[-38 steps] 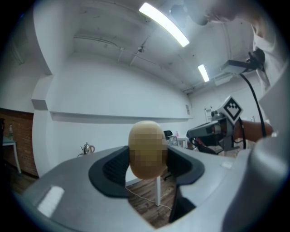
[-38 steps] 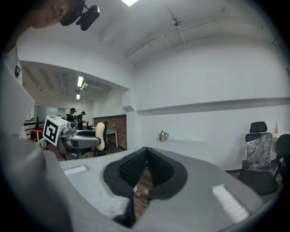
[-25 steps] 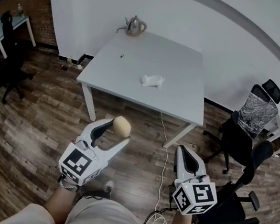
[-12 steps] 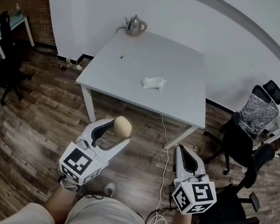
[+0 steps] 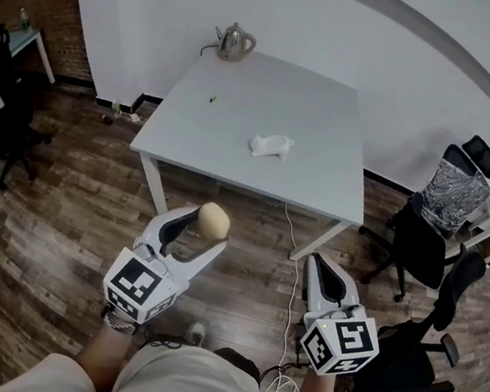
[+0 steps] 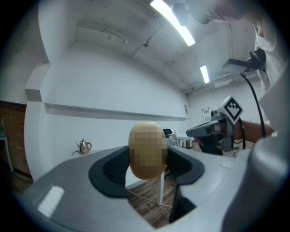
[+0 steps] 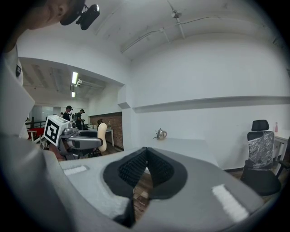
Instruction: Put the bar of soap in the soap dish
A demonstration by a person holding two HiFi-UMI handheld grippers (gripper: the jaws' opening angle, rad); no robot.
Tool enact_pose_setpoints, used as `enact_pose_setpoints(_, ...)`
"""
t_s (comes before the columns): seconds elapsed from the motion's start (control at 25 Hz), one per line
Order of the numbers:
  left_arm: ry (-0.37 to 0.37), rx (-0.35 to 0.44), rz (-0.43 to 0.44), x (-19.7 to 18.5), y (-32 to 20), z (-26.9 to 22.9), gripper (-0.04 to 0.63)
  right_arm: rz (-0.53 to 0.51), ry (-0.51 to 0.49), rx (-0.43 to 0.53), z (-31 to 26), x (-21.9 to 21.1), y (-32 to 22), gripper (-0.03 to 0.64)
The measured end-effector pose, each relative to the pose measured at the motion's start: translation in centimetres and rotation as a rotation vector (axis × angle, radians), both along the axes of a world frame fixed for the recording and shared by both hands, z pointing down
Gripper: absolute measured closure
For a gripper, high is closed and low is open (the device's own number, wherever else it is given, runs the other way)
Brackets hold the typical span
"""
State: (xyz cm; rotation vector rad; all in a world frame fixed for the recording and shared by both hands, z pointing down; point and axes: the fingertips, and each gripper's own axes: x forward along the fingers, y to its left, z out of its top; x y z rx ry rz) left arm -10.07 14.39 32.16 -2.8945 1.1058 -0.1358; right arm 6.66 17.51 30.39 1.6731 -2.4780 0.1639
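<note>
Left tool (image 5: 208,230) level, clamping soap bar (image 5: 214,220); right tool (image 5: 317,262) closed, angled down

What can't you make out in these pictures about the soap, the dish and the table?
- The bar of soap: left gripper view, surface blurred over.
- The soap dish: head view, too small to tell its shape or whether it is empty.
- A speck on the table near the kettle: head view, too small to name.
</note>
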Motion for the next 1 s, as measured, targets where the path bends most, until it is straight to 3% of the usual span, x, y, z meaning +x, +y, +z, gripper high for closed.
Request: enact_pose_setpoints(1.0, -0.013, -0.028, 0.025, -0.8, -3.2, 0.9, 0.325, 0.024, 0.0, -0.022, 0.5, -0.6, -2.3, 0.614)
